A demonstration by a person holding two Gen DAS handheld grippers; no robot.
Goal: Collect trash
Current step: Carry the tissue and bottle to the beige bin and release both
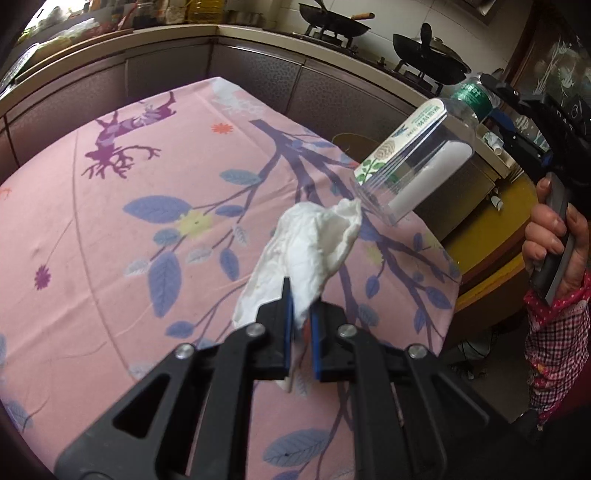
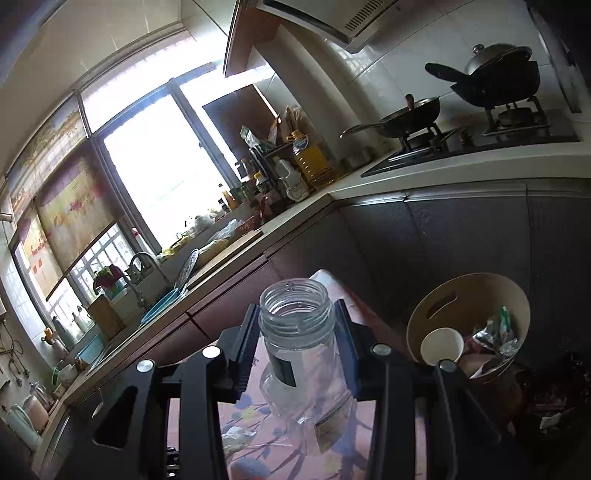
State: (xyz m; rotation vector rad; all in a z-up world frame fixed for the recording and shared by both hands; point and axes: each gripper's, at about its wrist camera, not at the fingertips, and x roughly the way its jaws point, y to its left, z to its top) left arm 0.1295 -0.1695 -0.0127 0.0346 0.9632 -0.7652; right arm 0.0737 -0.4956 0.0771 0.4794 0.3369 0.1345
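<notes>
My left gripper (image 1: 299,306) is shut on a crumpled white tissue (image 1: 306,243) and holds it above the pink flowered tablecloth (image 1: 110,229). My right gripper (image 2: 297,325) is shut on a clear, open plastic jar (image 2: 295,332) with a paper label. In the left wrist view the jar (image 1: 410,158) hangs tilted in the air over the table's far right edge, its bottom close to the tissue's tip, held by the right gripper (image 1: 498,96). A round beige trash bin (image 2: 469,325) with a paper cup and wrappers inside stands on the floor beyond the table.
Dark kitchen cabinets and a counter (image 2: 295,218) wrap around the table. Woks (image 1: 334,20) sit on the stove. A sink and faucet (image 2: 144,266) are at the left under the window. Dark clutter (image 2: 554,398) lies beside the bin.
</notes>
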